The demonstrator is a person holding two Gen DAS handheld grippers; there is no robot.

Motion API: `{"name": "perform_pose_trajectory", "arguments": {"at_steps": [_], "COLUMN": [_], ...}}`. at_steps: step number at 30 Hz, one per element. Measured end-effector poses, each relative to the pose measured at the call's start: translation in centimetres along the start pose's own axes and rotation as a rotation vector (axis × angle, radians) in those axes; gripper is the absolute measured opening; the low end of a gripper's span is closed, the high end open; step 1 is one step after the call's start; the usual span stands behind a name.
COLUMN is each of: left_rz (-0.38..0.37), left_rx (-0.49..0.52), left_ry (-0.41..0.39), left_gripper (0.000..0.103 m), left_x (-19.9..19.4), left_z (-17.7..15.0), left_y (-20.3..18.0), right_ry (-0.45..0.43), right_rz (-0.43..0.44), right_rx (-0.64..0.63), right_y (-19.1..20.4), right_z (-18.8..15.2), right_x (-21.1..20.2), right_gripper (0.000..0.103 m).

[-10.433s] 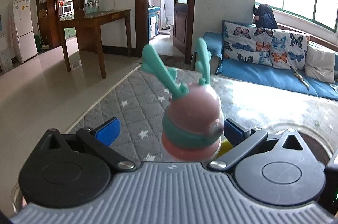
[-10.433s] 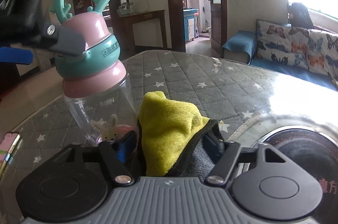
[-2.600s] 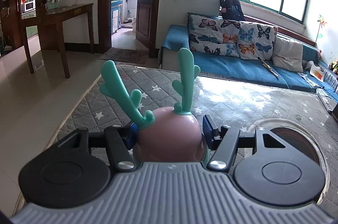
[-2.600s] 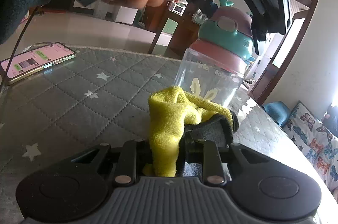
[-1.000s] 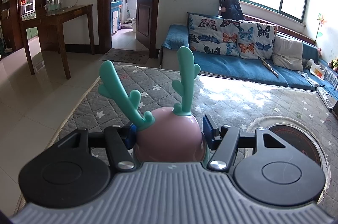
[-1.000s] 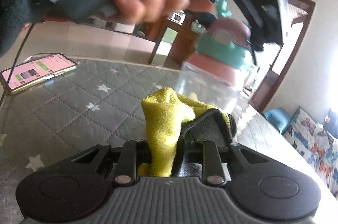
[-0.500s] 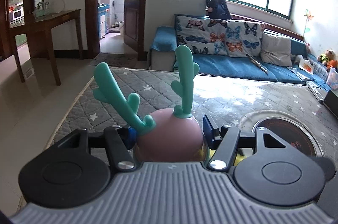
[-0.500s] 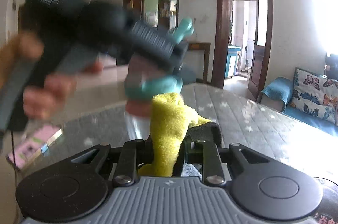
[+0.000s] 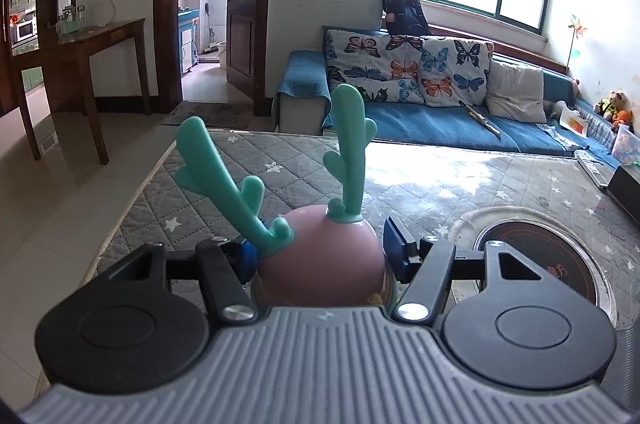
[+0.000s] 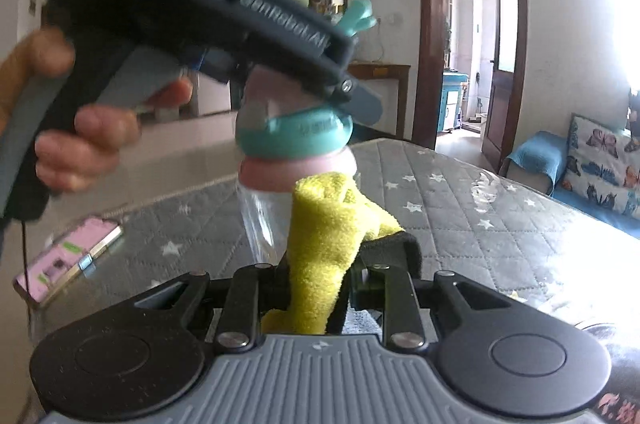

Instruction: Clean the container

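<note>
From my left wrist view, the clear plastic body of the pink-domed, teal-antlered bottle (image 9: 316, 272) is hidden below the grey gripper housing. I see only a sliver of the yellow terry cloth (image 9: 375, 299) there. In the right wrist view, the person's hand (image 10: 80, 128) is smeared by motion, and the pink-screened phone (image 10: 66, 260) is too blurred to read. The round black inset plate (image 9: 548, 272) carries red lettering I can't make out.

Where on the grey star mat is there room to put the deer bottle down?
The star mat is bare from the bottle toward the sofa. More bare mat lies right of the yellow cloth. The phone and round burner take their corners.
</note>
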State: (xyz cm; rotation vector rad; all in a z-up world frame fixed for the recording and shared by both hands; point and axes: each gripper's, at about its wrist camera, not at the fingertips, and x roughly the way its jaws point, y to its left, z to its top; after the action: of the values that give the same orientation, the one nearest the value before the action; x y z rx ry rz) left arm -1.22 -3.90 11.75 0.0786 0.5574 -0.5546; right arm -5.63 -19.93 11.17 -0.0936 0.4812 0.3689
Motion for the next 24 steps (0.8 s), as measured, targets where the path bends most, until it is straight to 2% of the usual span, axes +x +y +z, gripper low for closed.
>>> {"name": "perform_pose_trajectory", "arguments": {"at_steps": [6,13,19,24], "left_rz": [0.006,-0.007,-0.006,0.022], "left_rx": [0.005,0.049,0.064,0.071], "left_ry": [0.002,0.006,0.011,0.006], "left_gripper": [0.063,0.063,0.063,0.063], "left_x": [0.1,0.2,0.6,0.3], "left_z": [0.0,-0.1,-0.1,-0.3], "left_y": [-0.3,-1.2,-1.8,-2.5], "right_ry": [0.055,0.042,0.021,0.026], "right_rz": [-0.039,-0.198,-0.257,-0.250], "right_rx": [-0.040,-0.171,-0.283,-0.300], "right_y": [1.1,2.8,4.0,4.6], "right_z": [-0.4,-0.5,-0.5,-0.9], "right_x": [1.7,1.4,1.6,2.0], "right_gripper": [0.023,0.023,0.024,0.027]}}
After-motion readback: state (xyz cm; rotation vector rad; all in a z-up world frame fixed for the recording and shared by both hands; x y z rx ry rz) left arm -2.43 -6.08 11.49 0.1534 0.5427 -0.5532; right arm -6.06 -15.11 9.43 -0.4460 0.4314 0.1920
